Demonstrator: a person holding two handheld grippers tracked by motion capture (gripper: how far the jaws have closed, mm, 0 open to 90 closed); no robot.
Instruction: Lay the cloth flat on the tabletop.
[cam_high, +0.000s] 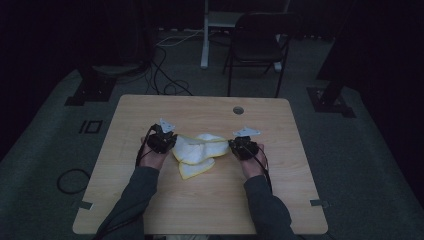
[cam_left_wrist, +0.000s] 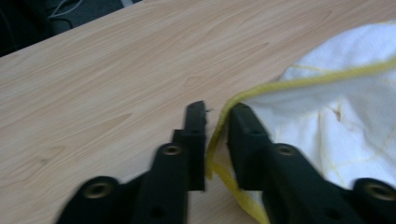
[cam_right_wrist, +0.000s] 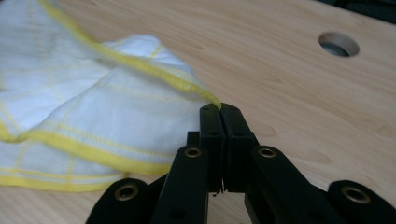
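Note:
A white cloth with a yellow hem (cam_high: 197, 152) lies crumpled at the middle of the wooden table (cam_high: 200, 205), stretched between both grippers. My left gripper (cam_high: 174, 142) is at the cloth's left end. In the left gripper view its jaws (cam_left_wrist: 217, 113) stand slightly apart, and the yellow hem of the cloth (cam_left_wrist: 327, 116) runs through the gap, lying against the right jaw. My right gripper (cam_high: 231, 144) is at the cloth's right end. In the right gripper view that gripper (cam_right_wrist: 219, 108) is shut on a yellow corner of the cloth (cam_right_wrist: 93, 107).
A round cable hole (cam_high: 238, 110) sits in the tabletop near the far edge, also seen as the hole (cam_right_wrist: 338, 44) beyond my right jaws. A dark folding chair (cam_high: 257, 45) stands behind the table. Cables lie on the floor at the far left.

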